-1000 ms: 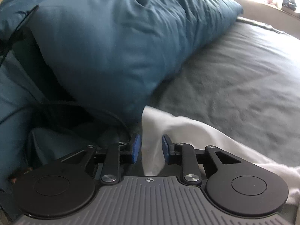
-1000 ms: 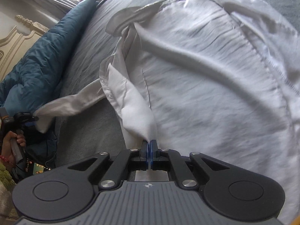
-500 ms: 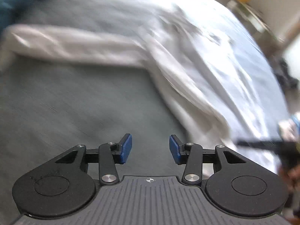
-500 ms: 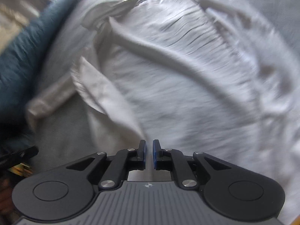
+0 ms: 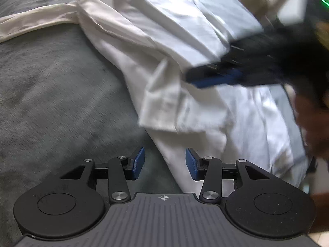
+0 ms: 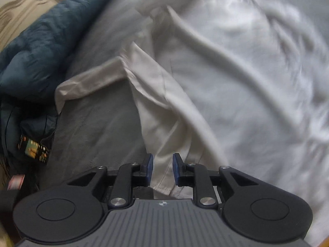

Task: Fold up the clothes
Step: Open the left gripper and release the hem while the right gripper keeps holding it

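- A white shirt (image 5: 185,47) lies spread and rumpled on a bed covered with a grey sheet (image 5: 51,86); in the left wrist view it fills the frame from 11 o'clock round to 4 o'clock.
- One sleeve (image 5: 35,23) stretches away from the shirt's body toward 9 o'clock, flat on the sheet.
- The left hand-held gripper (image 5: 165,163) hangs over the shirt's near edge with its blue pads (image 5: 138,163) standing partly apart. Grey sheet and the shirt's edge show in the gap, and neither pad touches cloth.
- The right hand-held gripper (image 6: 162,169) has its jaws opening. A folded edge of the shirt (image 6: 226,65) sits in the narrow gap between the pads, which are not pressing on it.
- In the left wrist view the right hand-held gripper (image 5: 216,78) appears blurred at 2 o'clock, low over the shirt, with the person's hand (image 5: 312,119) at 3 o'clock.
- In the right wrist view a dark teal quilt (image 6: 41,47) is bunched at 10 o'clock, and the sleeve's cuff (image 6: 61,94) ends right at the quilt's edge.
- A carved pale headboard (image 6: 24,12) shows beyond the quilt at 11 o'clock.
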`<state>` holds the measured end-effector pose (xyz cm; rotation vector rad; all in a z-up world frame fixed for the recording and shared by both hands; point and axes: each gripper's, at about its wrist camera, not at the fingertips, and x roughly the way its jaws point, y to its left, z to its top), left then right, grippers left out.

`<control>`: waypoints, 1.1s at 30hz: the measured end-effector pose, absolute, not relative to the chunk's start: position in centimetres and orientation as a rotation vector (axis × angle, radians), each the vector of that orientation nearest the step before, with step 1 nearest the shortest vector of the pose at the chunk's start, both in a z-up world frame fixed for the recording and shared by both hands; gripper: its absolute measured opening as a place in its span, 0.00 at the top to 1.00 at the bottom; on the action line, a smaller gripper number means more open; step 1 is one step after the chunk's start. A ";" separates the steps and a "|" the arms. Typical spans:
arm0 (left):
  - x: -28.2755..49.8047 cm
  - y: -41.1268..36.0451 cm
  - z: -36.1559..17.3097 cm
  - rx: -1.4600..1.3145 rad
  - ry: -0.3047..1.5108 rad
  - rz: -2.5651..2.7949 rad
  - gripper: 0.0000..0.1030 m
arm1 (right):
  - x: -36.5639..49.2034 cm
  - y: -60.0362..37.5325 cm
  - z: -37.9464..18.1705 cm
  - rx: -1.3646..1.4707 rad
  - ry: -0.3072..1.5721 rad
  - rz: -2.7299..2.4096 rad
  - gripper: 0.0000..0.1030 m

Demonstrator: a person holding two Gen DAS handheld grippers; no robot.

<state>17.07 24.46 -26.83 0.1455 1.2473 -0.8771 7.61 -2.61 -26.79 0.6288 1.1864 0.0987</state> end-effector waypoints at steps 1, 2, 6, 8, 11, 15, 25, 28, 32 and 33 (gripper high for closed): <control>16.5 24.3 -27.0 0.167 1.257 -0.870 0.58 | 7.8 -2.8 -27.9 0.667 1.209 0.083 0.78; 15.9 24.2 -27.3 0.178 1.265 -0.865 0.58 | 7.9 -3.1 -28.8 0.705 1.219 0.059 0.75; 14.1 23.5 -27.7 0.208 1.255 -0.848 0.58 | 8.6 -4.4 -31.7 0.837 1.238 0.027 0.75; 13.3 23.2 -27.6 0.223 1.241 -0.840 0.58 | 8.8 -4.5 -32.2 0.859 1.227 0.040 0.76; 12.5 23.0 -27.3 0.242 1.218 -0.817 0.58 | 8.9 -4.8 -31.9 0.883 1.207 0.068 0.93; 12.3 23.6 -26.6 0.216 1.207 -0.772 0.58 | 8.7 -5.2 -30.3 0.898 1.163 0.110 0.99; 14.7 30.2 -23.3 -0.166 1.232 -0.618 0.58 | 10.9 -5.5 -33.6 0.951 1.256 0.172 0.96; 15.7 31.7 -23.0 -0.244 1.205 -0.558 0.58 | 11.0 -5.4 -34.5 0.958 1.267 0.185 0.98; 16.8 29.9 -23.3 -0.092 1.149 -0.556 0.58 | 10.2 -6.1 -32.4 0.967 1.206 0.220 0.99; 16.8 29.2 -23.5 -0.041 1.135 -0.570 0.58 | 9.9 -6.5 -31.6 0.966 1.185 0.228 0.99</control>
